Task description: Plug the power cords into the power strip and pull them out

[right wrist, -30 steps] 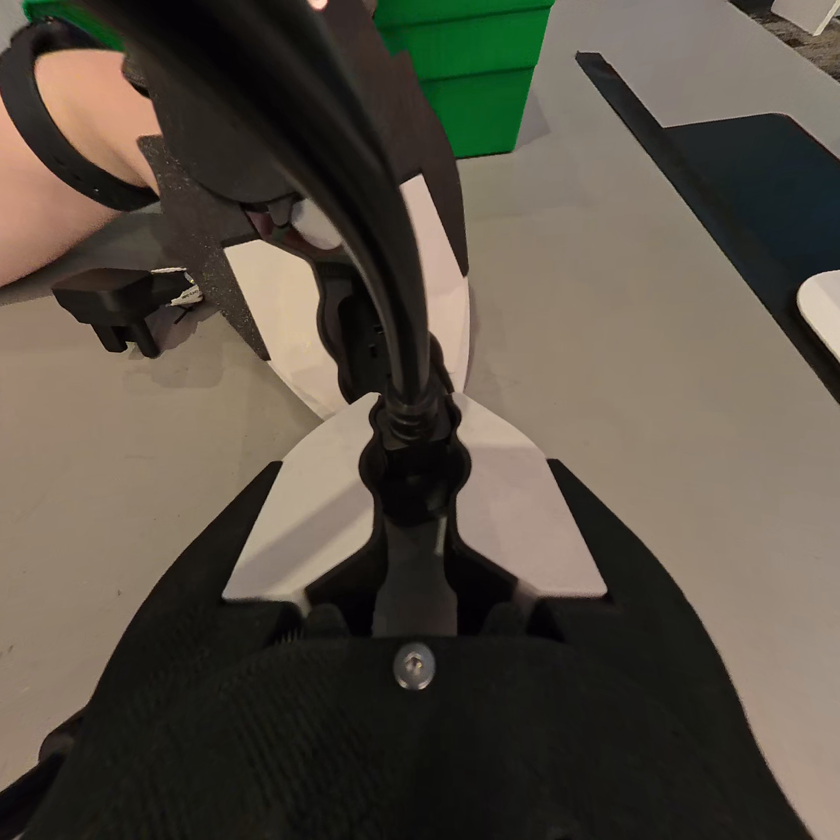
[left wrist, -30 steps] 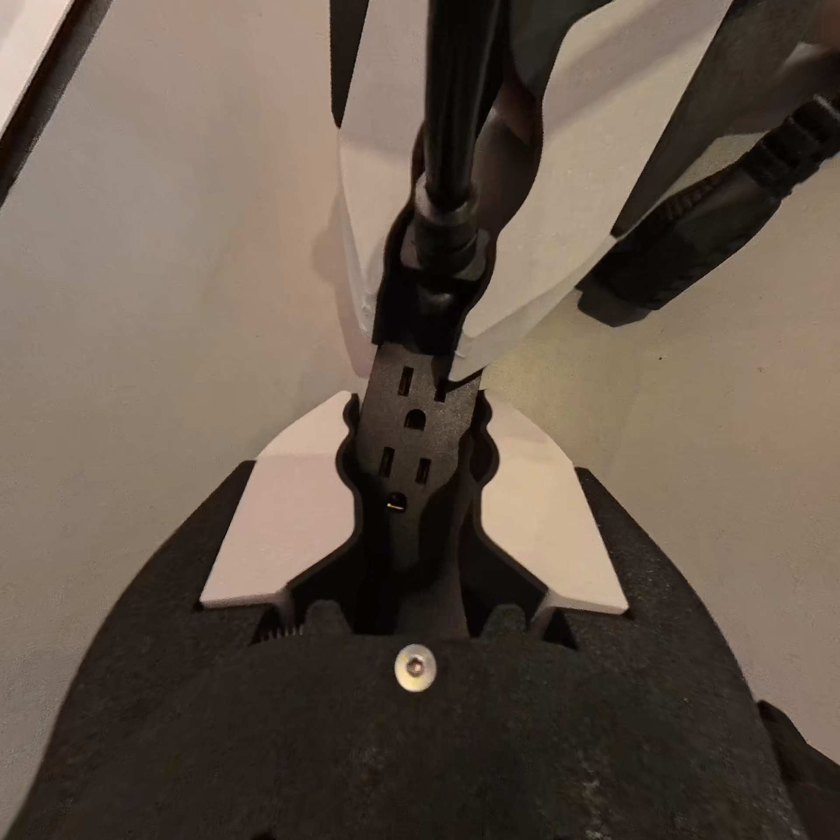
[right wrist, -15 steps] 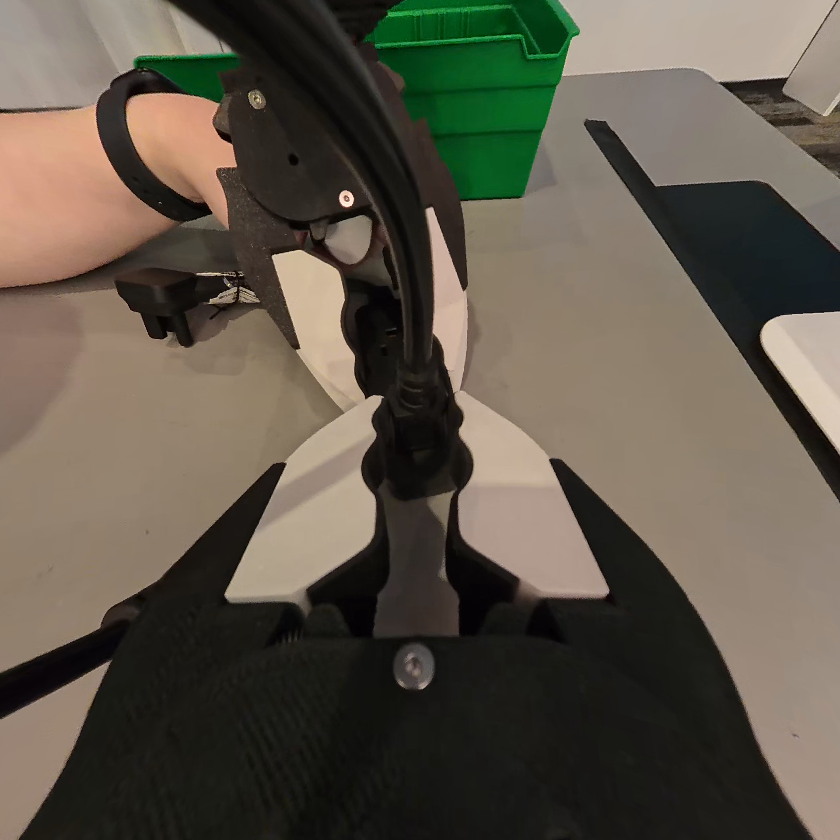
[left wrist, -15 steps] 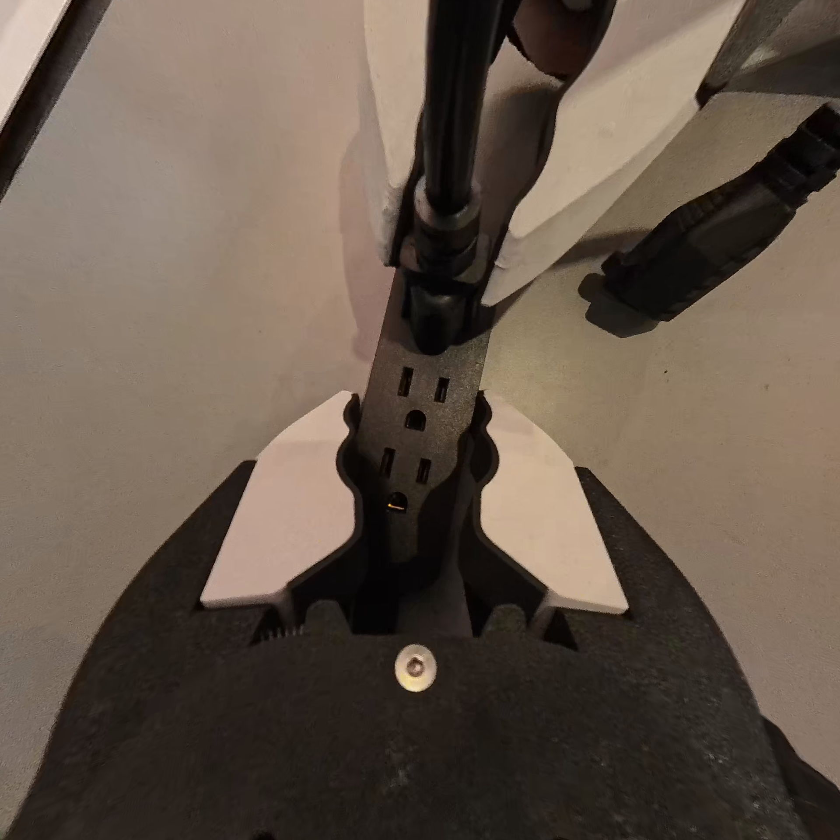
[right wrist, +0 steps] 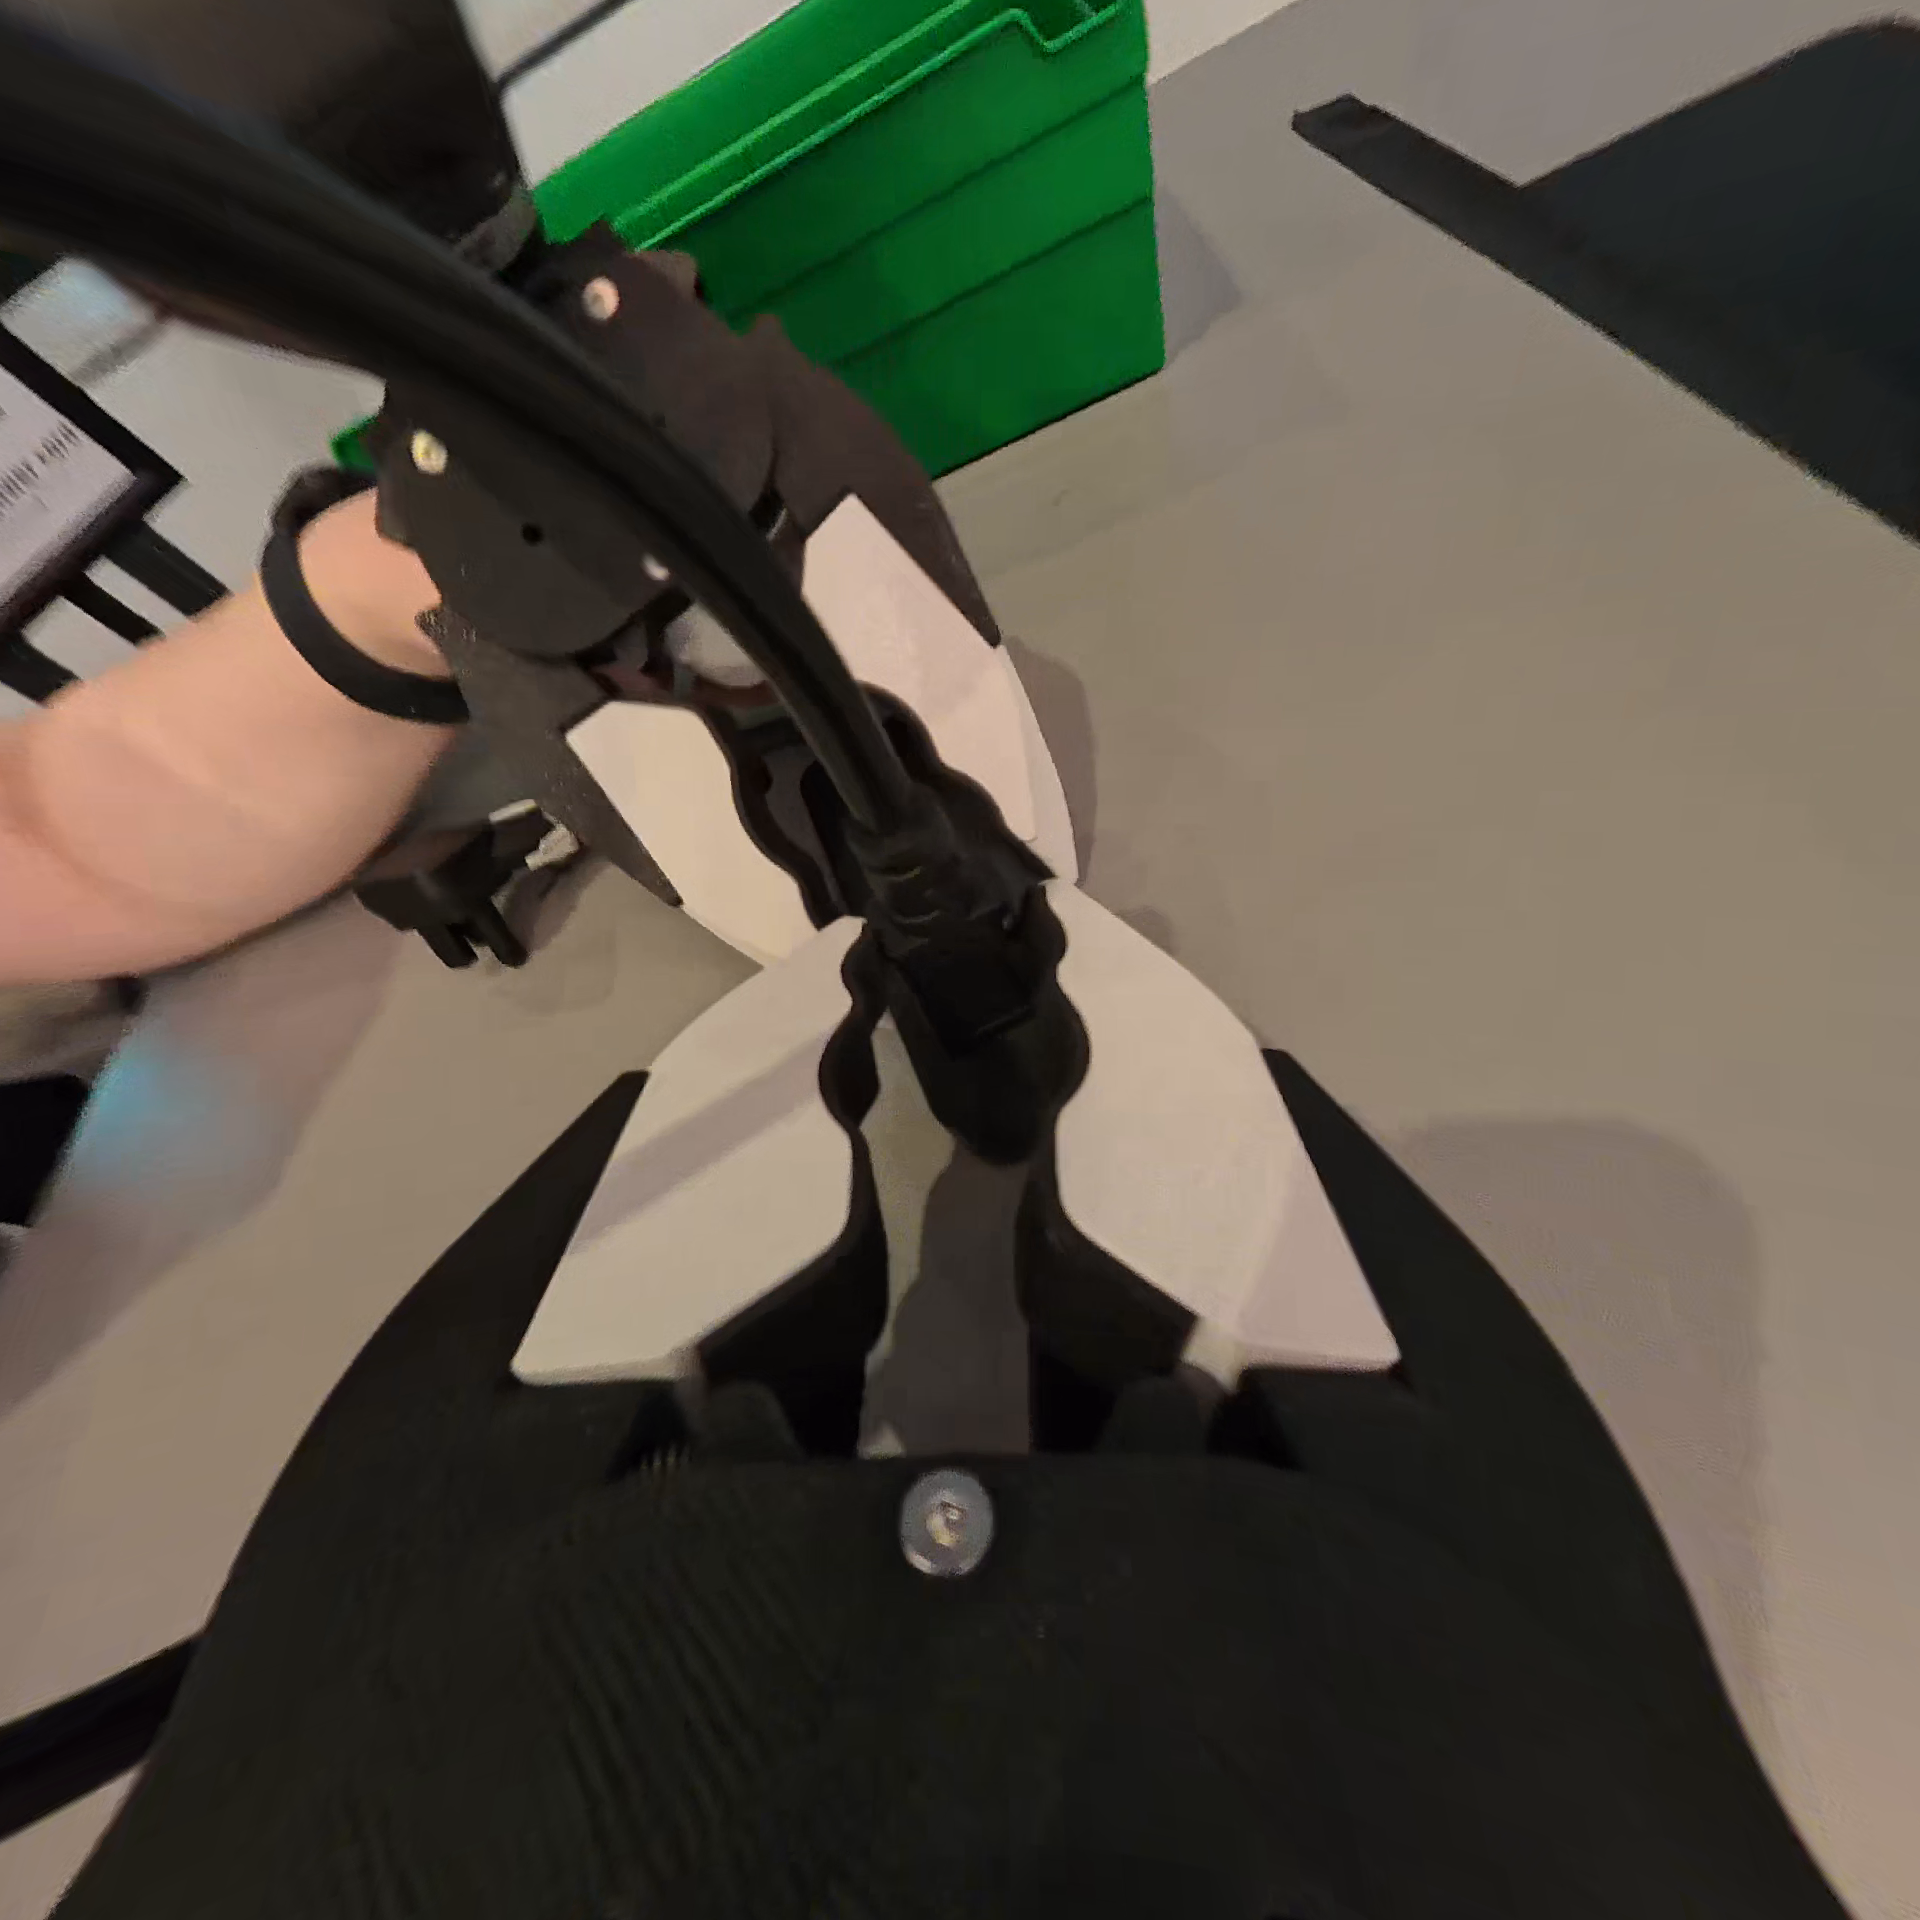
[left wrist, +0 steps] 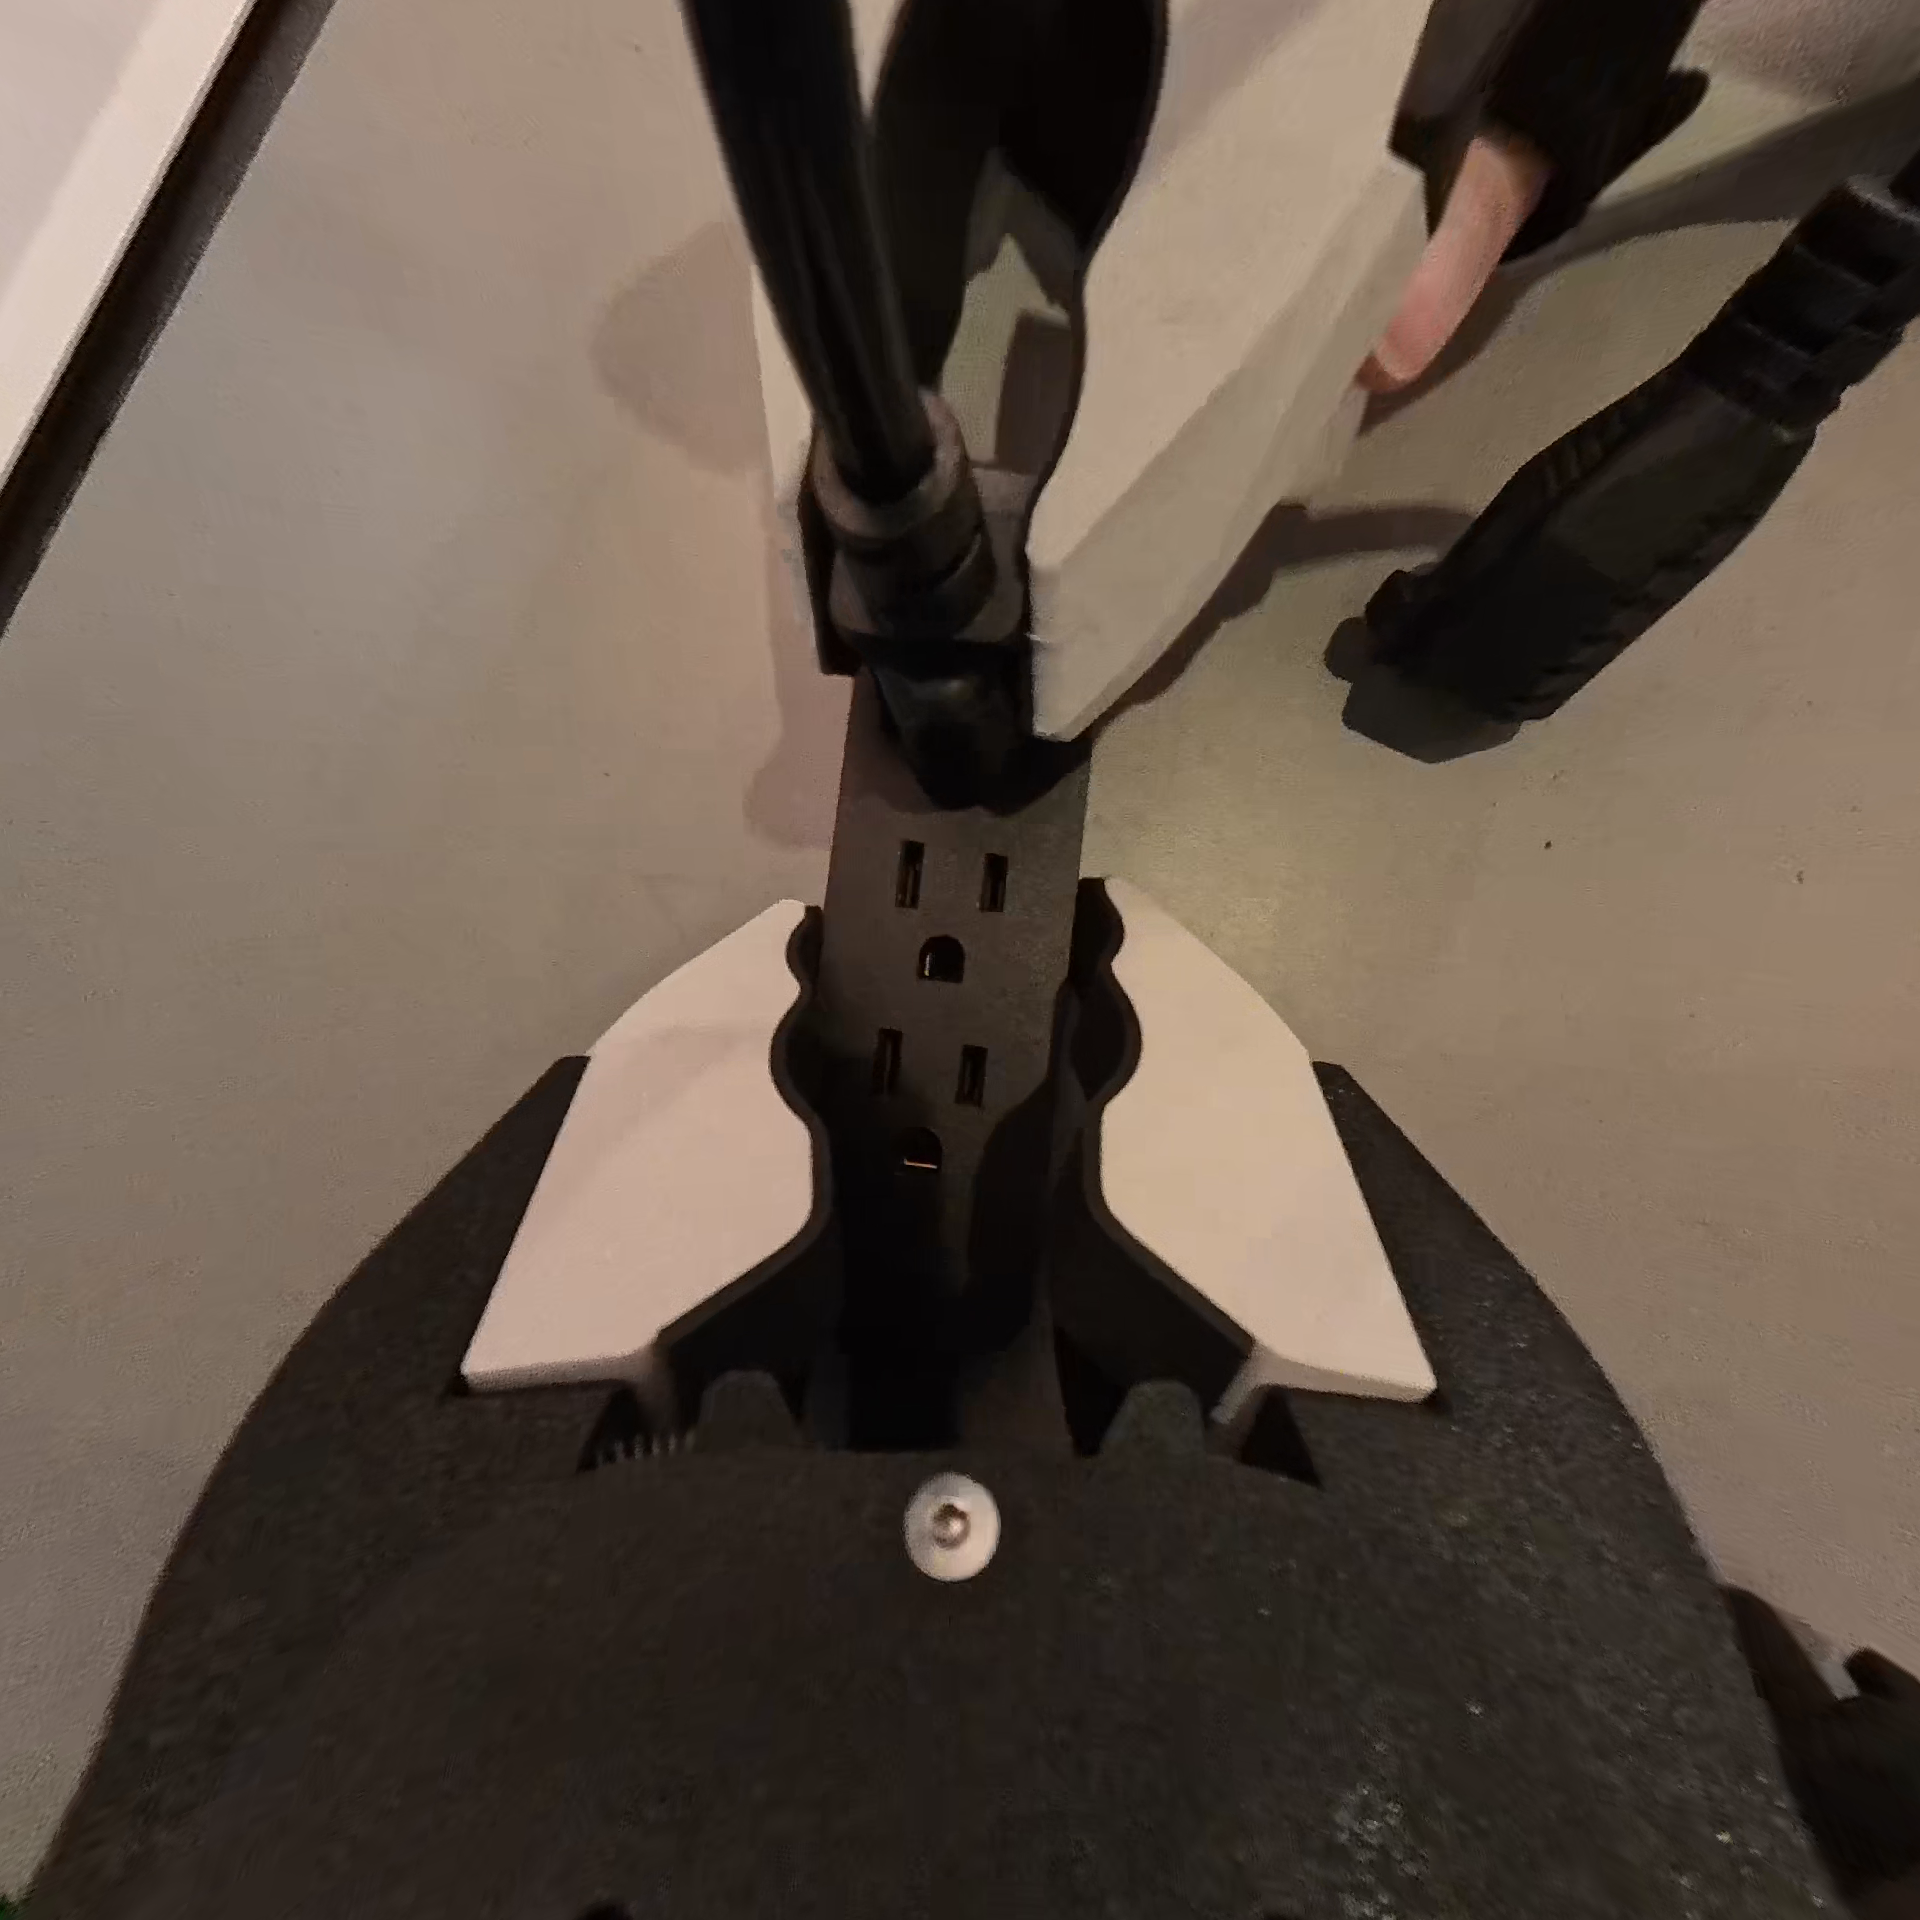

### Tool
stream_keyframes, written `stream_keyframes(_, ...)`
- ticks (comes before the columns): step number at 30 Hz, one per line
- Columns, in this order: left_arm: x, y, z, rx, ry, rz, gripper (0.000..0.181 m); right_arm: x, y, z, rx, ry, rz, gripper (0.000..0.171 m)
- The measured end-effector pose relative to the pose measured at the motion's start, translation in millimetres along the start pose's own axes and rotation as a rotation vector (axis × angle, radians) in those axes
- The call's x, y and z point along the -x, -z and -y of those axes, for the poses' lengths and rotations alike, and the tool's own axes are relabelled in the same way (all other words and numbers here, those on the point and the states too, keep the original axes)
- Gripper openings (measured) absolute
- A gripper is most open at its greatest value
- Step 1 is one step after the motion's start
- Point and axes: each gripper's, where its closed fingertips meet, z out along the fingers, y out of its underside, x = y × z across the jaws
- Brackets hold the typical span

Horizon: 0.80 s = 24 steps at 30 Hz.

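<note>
In the left wrist view my left gripper (left wrist: pixel 951 904) is shut on a black power strip (left wrist: pixel 940 966) lying on the pale table (left wrist: pixel 312 727), with two free sockets showing between the fingers. A black power cord plug (left wrist: pixel 914 582) stands on the strip's far socket, its prongs hidden. My right gripper (left wrist: pixel 935 582) closes around it from beyond. In the right wrist view my right gripper (right wrist: pixel 951 925) is shut on that plug (right wrist: pixel 966 997), which leans to the left in the jaws. Its thick cord (right wrist: pixel 520 343) arcs up to the left. The left gripper (right wrist: pixel 821 821) faces me just beyond.
A second black plug (left wrist: pixel 1558 561) lies on the table right of the strip. In the right wrist view a green bin (right wrist: pixel 935 260) stands at the back and a dark mat (right wrist: pixel 1714 260) at the far right. A person's arm (right wrist: pixel 208 779) and another black plug (right wrist: pixel 457 904) are at the left. My right fingertips sit around 4 cm from my left ones.
My right gripper has tilted and swung, so its view is rolled and the plug and cord now lean left. The left gripper and the strip have stayed put.
</note>
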Motion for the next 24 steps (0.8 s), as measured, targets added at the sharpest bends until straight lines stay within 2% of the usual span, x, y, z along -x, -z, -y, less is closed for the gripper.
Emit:
stream_keyframes(4,2.8,-1.5,1.3,-0.016,0.02,0.026,0.046,-4.2,-0.8,4.6,-0.059,-0.26,0.095,0.029)
stream_keyframes(10,4.9,-2.5,2.7,-0.049,0.043,0.031,0.048,-9.3,-1.9,10.4,-0.116,-0.423,0.139,0.029)
stream_keyframes(18,4.0,2.5,7.2,-0.098,0.267,-0.095,0.048,-17.3,-5.8,21.2,-0.15,-0.233,-0.153,0.027)
stream_keyframes(21,5.2,2.8,6.6,-0.084,0.284,-0.084,0.048,-20.4,-6.7,24.5,-0.125,-0.113,-0.288,0.024)
stream_keyframes(24,7.7,1.3,6.3,-0.057,0.267,-0.044,0.048,-23.2,-6.8,26.0,-0.137,-0.085,-0.37,0.024)
